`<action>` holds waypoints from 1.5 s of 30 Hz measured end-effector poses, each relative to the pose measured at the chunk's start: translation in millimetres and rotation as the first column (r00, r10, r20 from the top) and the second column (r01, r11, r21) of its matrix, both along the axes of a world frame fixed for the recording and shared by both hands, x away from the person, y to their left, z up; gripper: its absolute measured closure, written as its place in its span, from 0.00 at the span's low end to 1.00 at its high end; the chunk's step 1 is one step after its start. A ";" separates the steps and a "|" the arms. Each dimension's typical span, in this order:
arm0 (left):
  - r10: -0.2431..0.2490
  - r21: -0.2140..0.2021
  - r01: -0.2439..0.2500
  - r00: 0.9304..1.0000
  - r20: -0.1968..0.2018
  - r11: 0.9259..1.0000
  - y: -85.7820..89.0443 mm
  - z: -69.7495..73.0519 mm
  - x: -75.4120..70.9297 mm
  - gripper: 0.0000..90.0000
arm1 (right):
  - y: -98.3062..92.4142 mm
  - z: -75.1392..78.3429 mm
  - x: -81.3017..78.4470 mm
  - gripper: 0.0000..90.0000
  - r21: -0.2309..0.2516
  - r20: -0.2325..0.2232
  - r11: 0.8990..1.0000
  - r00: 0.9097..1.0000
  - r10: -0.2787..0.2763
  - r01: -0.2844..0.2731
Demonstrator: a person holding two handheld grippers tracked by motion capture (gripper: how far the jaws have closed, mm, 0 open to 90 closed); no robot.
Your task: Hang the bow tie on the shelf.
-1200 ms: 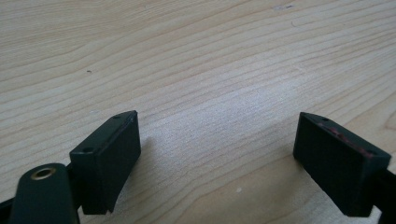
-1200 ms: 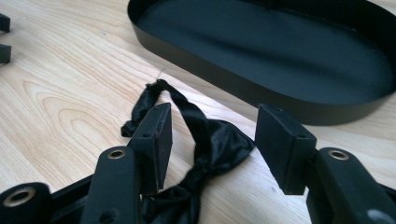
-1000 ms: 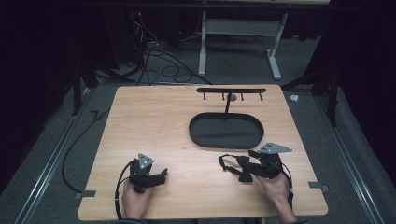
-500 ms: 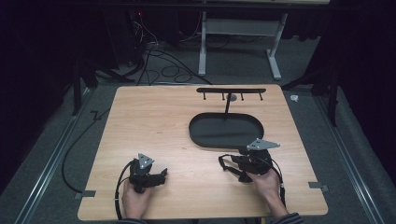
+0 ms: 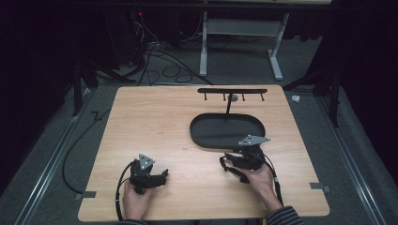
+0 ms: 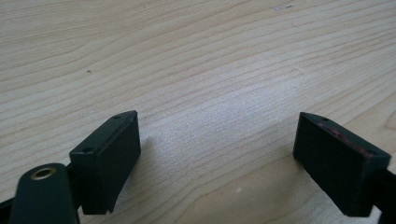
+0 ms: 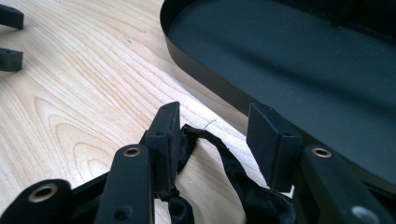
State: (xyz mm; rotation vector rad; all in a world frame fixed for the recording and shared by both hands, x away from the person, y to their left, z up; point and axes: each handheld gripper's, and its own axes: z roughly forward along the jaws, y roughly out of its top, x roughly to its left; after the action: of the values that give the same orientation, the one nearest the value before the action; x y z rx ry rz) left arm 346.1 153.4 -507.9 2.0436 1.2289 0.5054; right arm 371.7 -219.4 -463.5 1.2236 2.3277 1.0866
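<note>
Black cloth (image 7: 219, 186), perhaps a strap or ribbon, though the view is too dark to be sure, lies between the parted jaws of the right tool (image 7: 215, 140), draped against one pad and bunched low beside the other, so it looks loosely caught rather than pinched. It sits on the tabletop (image 5: 155, 117) just near the dark oval tray (image 5: 227, 132), which stands right of centre with a hook rack (image 5: 232, 91) rising behind it. Over at the near left, the left tool (image 6: 217, 149) rests wide open on bare wood, holding nothing. If the cloth is meant for the tray, a lift with jaws this slack could let it slide out, or a trailing end could snag on the tray's rim.
</note>
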 end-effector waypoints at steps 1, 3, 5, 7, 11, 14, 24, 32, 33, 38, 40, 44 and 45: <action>0.000 0.000 0.000 1.000 0.000 1.000 0.0 0.0 0.0 0.17 | 0.5 -0.7 0.5 0.63 0.000 -0.002 1.000 1.000 0.001 -0.001; 0.000 0.000 0.000 1.000 0.000 1.000 0.0 0.0 0.0 0.17 | 1.1 -1.5 1.0 0.63 0.000 -0.007 1.000 1.000 0.000 0.000; -0.001 0.000 0.001 1.000 0.000 1.000 0.1 0.0 0.0 0.17 | 2.3 -4.0 3.3 0.64 -0.008 -0.015 1.000 1.000 0.003 -0.003; -0.001 0.000 0.001 1.000 0.000 1.000 0.1 0.0 0.0 0.17 | 2.7 -5.9 4.7 0.64 -0.005 -0.029 1.000 1.000 -0.001 0.000; -0.001 0.000 0.001 1.000 0.000 1.000 0.3 0.0 0.2 0.17 | 3.7 -9.4 7.3 0.66 -0.018 -0.042 1.000 0.999 0.002 -0.003; -0.001 -0.001 0.001 1.000 0.002 1.000 0.3 -0.1 0.2 0.17 | 4.7 -13.2 9.8 0.68 -0.035 -0.057 0.999 0.998 0.006 -0.008; -0.002 0.000 0.002 1.000 0.002 1.000 0.3 -0.1 0.3 0.17 | 8.9 -23.2 13.9 0.78 -0.078 -0.094 0.997 0.995 0.013 -0.021; -0.001 0.000 0.001 1.000 0.000 1.000 0.3 0.0 0.3 0.17 | 9.6 -25.8 14.2 0.91 -0.086 -0.112 0.995 0.993 0.033 -0.043; -0.001 0.000 0.001 1.000 0.000 1.000 0.3 0.0 0.3 0.17 | 9.6 -25.8 14.2 0.91 -0.086 -0.112 0.995 0.993 0.033 -0.043; -0.002 -0.001 0.002 1.000 0.001 1.000 0.3 -0.1 0.3 0.17 | 8.4 -25.7 12.6 0.96 -0.085 -0.113 0.995 0.993 0.040 -0.050; -0.002 0.000 0.002 1.000 0.001 1.000 0.3 0.0 0.3 0.17 | 7.8 -25.2 11.7 0.97 -0.076 -0.108 0.996 0.993 0.043 -0.051; -0.001 -0.001 0.001 1.000 0.002 1.000 0.3 -0.1 0.4 0.17 | 5.8 -21.6 9.4 0.98 -0.070 -0.089 0.996 0.995 0.055 -0.061; -0.001 -0.001 0.001 1.000 0.002 1.000 0.3 -0.1 0.4 0.17 | 5.8 -21.6 9.4 0.98 -0.070 -0.089 0.996 0.995 0.055 -0.061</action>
State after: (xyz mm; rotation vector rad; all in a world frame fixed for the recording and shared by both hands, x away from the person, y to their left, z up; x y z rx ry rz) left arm 346.5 153.7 -508.0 2.0428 1.2265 0.5059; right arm 381.0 -213.6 -485.2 1.2062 2.4592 0.9765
